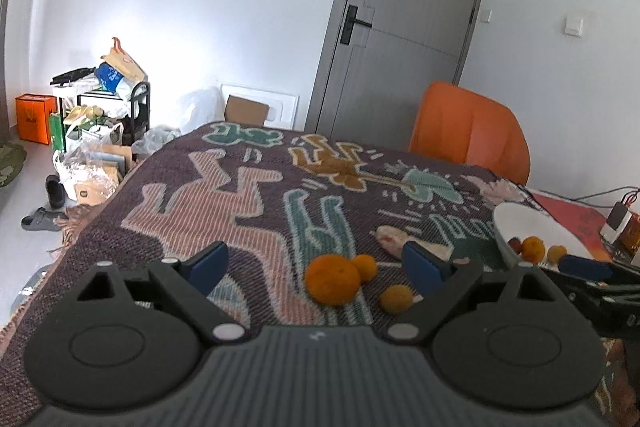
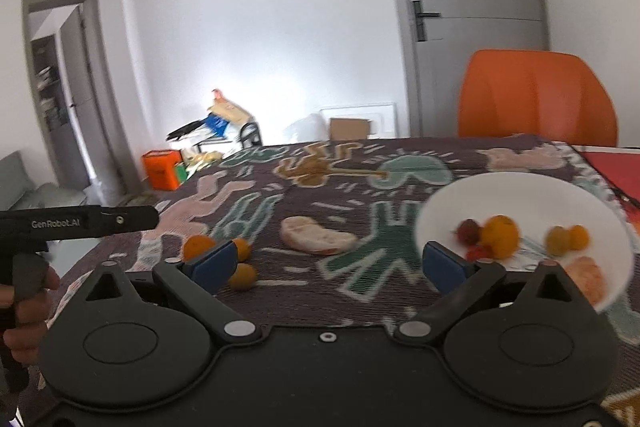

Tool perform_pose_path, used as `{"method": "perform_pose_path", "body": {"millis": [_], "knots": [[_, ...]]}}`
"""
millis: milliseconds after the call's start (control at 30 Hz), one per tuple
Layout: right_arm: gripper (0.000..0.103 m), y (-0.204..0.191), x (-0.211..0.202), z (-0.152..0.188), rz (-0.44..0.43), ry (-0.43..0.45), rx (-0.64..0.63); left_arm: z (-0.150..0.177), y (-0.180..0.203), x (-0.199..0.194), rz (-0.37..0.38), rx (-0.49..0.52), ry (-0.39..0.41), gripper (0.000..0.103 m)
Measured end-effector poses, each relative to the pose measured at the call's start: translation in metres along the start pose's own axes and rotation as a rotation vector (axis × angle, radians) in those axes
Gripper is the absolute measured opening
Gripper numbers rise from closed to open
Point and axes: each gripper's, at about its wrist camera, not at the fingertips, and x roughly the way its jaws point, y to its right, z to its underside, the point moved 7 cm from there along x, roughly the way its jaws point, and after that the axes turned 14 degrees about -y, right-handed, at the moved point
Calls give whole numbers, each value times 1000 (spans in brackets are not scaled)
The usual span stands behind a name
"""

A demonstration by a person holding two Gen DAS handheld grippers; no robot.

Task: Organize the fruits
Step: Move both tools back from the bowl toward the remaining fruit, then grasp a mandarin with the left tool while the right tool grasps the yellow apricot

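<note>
a patterned blanket [image 1: 224, 195] carries three oranges [image 1: 333, 279], a peel [image 2: 316, 235] and a white bowl [image 2: 520, 187].

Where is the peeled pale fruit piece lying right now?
The peeled fruit piece lies on the patterned cloth, mid-frame in the right wrist view, between the three loose oranges to its left and the white bowl to its right.
</note>
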Motion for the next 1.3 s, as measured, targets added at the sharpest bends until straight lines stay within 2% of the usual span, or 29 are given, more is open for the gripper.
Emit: {"method": "perform_pose_path", "body": {"millis": [100,333,700,867,900,933,1000,1300], "knots": [[93,-9,11,0,-22,-27,-17,3,-5,3,2,4,-12,93],[78,-29,38,2,-64,-103,-61,6,-18,7,1,2,-20,90],[56,-52,67,2,-99,-166,-93,10,-35,11,3,-19,-27,89],[55,-60,80,1,-107,-184,-102,10,-40,13,14,-26,-25,88],[51,-61,83,1,-105,-189,-106,9,-40,13,19,-28,-26,87],[40,-63,87,3,-105,-200,-107,9,-40,14,22,-29,-29,86],[26,-64,93,5,-106,-212,-102,8,-38,14,23,-22,-33,85],[25,-48,79,1,-91,-164,-58,5,-9,30,38,40,-49,76]]}}
